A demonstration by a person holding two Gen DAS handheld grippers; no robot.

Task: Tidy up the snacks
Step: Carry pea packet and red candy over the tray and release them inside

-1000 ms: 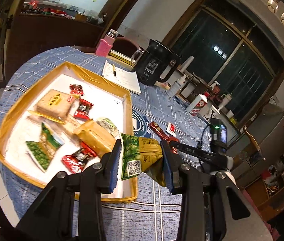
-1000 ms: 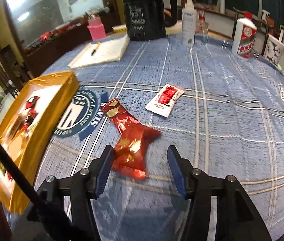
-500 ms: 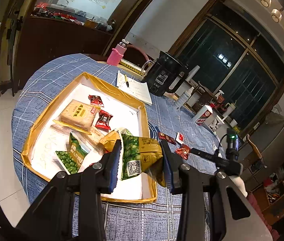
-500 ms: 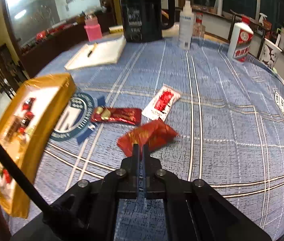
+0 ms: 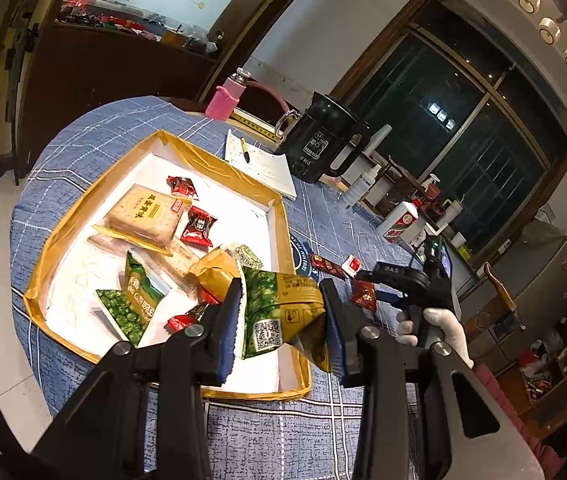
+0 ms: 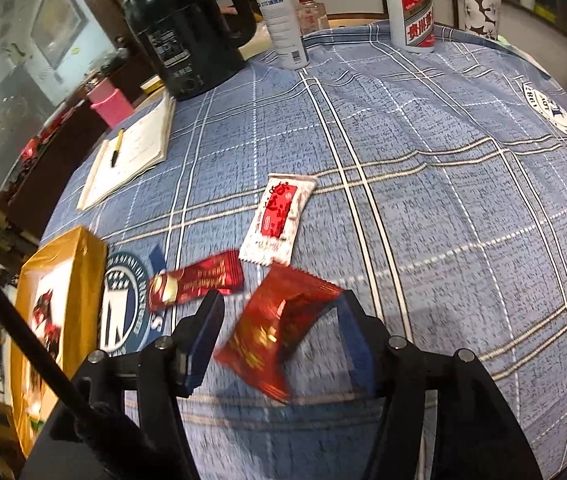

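A: Left gripper (image 5: 283,322)?

B: Clamped on a green-and-gold snack bag (image 5: 279,312), held over the near right corner of the gold tray (image 5: 287,236). Bag's lower end is cut off behind the right finger.

A: What's in the tray?

B: Cracker pack (image 5: 147,216), green pea packet (image 5: 133,304), a few red candies (image 5: 199,226). Some wrappers sit behind the held bag, can't make them out.

A: Right gripper (image 6: 279,336)?

B: Jaws opening, roughly halfway apart. A red packet (image 6: 279,336) sits between them on the blue checked cloth (image 6: 443,160), but it's blurred; can't tell if the pads touch it. Doesn't look gripped.

A: Other loose snacks?

B: Long red bar (image 6: 197,286) just left of it, white-and-red sachet (image 6: 279,218) just beyond, both on the cloth right of the tray. Tray's mostly cut off at that view's left edge. Kettle (image 6: 187,28) and bottles stand far back.
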